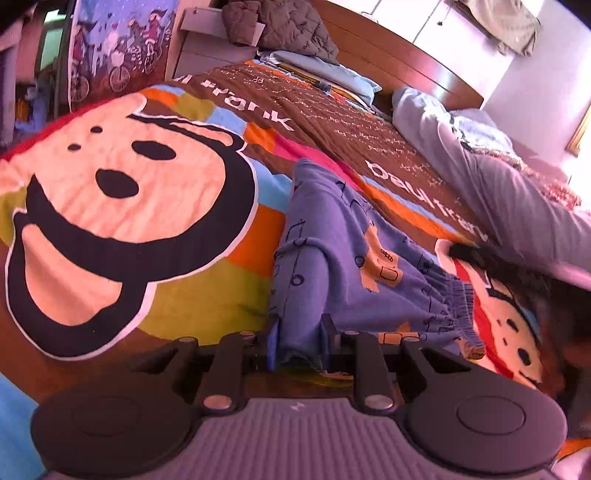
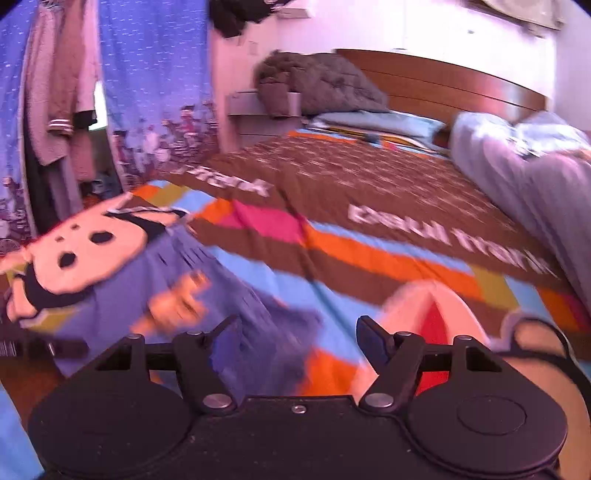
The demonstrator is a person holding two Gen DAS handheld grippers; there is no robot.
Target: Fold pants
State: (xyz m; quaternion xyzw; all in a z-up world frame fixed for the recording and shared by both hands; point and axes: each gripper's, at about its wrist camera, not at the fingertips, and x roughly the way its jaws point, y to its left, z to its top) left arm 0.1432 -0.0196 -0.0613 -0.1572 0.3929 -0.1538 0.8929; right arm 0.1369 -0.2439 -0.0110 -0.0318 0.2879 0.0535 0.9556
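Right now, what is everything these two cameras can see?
pants: one, purple with orange patches, lying on the bedspread, one fold in the left gripper
bedspread: one, brown with bright blocks and cartoon faces, covering the bed
headboard: one, reddish wood, far end
pillow: one, pale blue, by the headboard
jacket: one, grey-brown, quilted, heaped beyond the pillow
curtain: one, blue, printed, left of the bed
left gripper: one, black, shut on the pants
right gripper: one, black, open, above the bedspread

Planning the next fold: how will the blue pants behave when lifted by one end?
Probably floppy: the blue pants already drape and crease where the left hand-held gripper pinches them. Likely light, thin knit with a gathered waistband. They may drag on the fuzzy blanket.
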